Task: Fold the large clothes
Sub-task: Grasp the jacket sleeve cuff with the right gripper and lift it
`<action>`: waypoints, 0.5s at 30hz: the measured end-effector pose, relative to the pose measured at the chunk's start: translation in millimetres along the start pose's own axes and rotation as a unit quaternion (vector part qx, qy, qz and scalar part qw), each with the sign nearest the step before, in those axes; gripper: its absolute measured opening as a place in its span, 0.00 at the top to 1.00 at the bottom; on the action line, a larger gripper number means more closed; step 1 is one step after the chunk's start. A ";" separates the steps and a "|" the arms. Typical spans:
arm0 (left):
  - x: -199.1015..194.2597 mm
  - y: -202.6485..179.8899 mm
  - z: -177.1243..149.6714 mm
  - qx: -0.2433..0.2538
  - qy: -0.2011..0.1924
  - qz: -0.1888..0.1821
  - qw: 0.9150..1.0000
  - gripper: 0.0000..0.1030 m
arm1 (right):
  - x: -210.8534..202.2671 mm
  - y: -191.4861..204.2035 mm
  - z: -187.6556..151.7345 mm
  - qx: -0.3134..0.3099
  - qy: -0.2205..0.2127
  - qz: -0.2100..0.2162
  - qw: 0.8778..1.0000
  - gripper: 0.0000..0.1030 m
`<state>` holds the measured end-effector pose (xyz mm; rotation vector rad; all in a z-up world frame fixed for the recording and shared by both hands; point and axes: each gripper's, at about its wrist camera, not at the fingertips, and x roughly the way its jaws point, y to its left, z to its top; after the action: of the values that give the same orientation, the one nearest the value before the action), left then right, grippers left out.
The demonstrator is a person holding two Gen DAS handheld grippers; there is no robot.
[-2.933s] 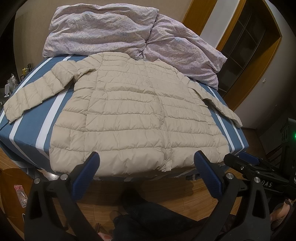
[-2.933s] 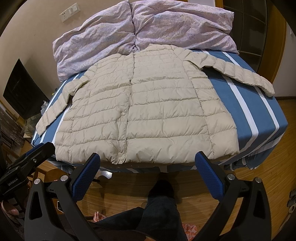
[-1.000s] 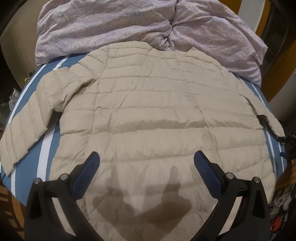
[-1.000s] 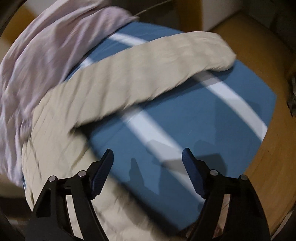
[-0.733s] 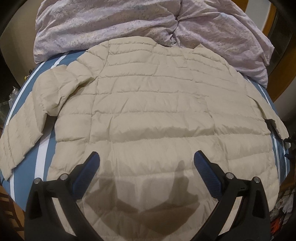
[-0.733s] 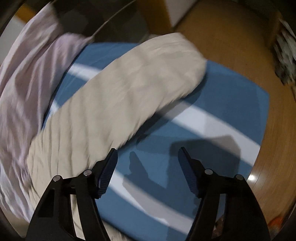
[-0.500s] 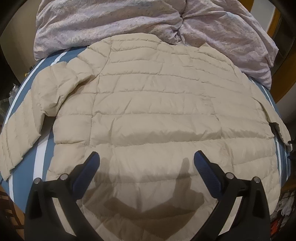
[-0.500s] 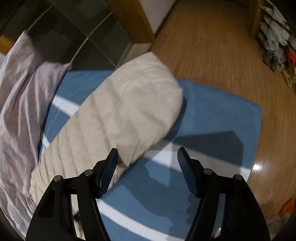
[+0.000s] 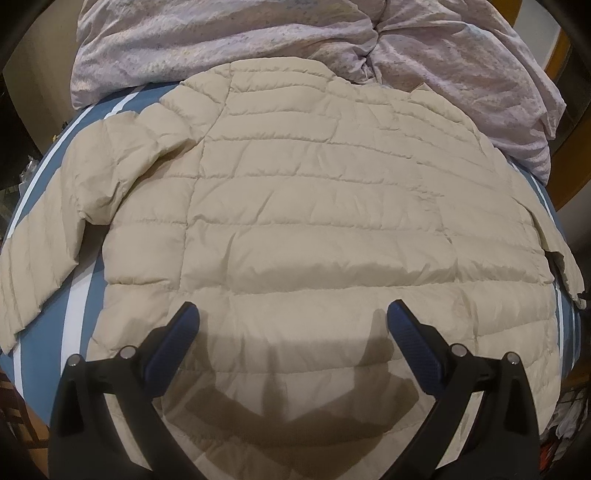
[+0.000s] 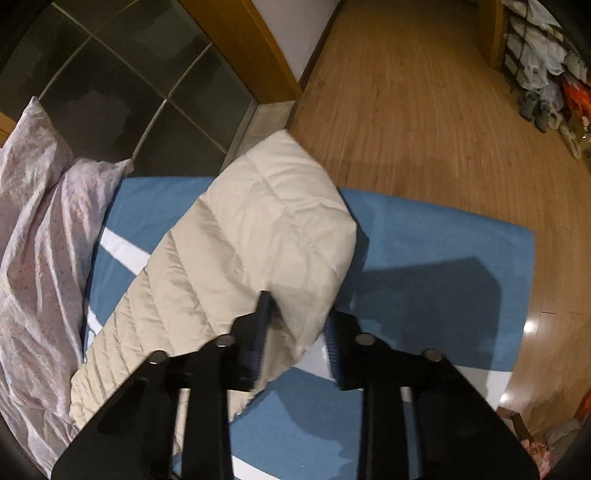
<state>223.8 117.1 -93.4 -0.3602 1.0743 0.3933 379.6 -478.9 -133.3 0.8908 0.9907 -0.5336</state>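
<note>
A cream quilted down jacket [image 9: 314,221] lies spread flat across the bed with its blue, white-striped sheet [image 9: 79,317], collar toward the head of the bed, where a crumpled pale lilac duvet [image 9: 258,33] is bunched against it. The jacket's body covers most of the sheet from side to side; its hem reaches the foot edge of the bed, under the left camera. One quilted sleeve [image 9: 40,254] runs out toward the bed's left edge in the left wrist view, bent at the elbow and lying on the stripes.

The left gripper [image 9: 291,332], black-framed with blue ribbed pads, hangs above the lower part of the jacket with its jaws spread wide — nothing sits between them, and its shadow falls on the fabric just below.

The right gripper [image 10: 295,328] is at the other sleeve [image 10: 258,240], which stretches toward the bed's far side edge, its cuff end lying at that edge next to the wooden plank floor [image 10: 424,110]. Its jaws are closing, with a fold of the sleeve's edge between them; the left finger [image 10: 258,332] lies against the cream fabric, while the right finger [image 10: 332,347] is beside the fold, and whether it presses the cloth cannot be told. The sleeve rests on the blue sheet, its near edge slightly raised at the jaws. Beyond the bed's corner, a dark glass-panelled door [image 10: 122,85] in a wooden frame stands beside the floor.
</note>
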 end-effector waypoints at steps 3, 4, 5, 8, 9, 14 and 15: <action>0.3 0.9 0.2 -0.001 0.000 0.000 1.000 0.02 | -0.4 2.0 -2.2 -0.003 0.002 0.019 1.000 0.90; 0.2 1.4 0.0 -0.002 -0.001 0.000 1.000 0.02 | -2.0 3.4 -3.4 -0.007 -0.003 0.021 1.000 0.90; 0.1 1.8 0.4 -0.002 -0.001 0.000 1.000 0.02 | -4.4 5.1 -3.6 -0.012 -0.009 0.024 1.000 0.91; 0.1 3.6 1.0 -0.005 -0.002 0.000 1.000 0.02 | -15.9 21.0 -5.4 -0.049 -0.033 0.038 0.998 0.91; 0.3 4.3 1.2 -0.007 -0.003 0.000 1.000 0.02 | -20.9 29.4 -6.7 -0.068 -0.041 0.042 0.996 0.91; 0.6 9.2 2.7 -0.014 -0.004 -0.003 1.000 0.02 | -36.6 78.3 -20.7 -0.146 -0.060 0.075 0.985 0.92; 0.6 9.8 2.7 -0.015 -0.005 -0.003 1.000 0.02 | -38.4 88.1 -25.4 -0.161 -0.060 0.082 0.982 0.92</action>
<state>221.4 127.0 -93.6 -0.3882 1.0590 0.4051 414.4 -409.5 -71.2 0.6354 0.8548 -0.2732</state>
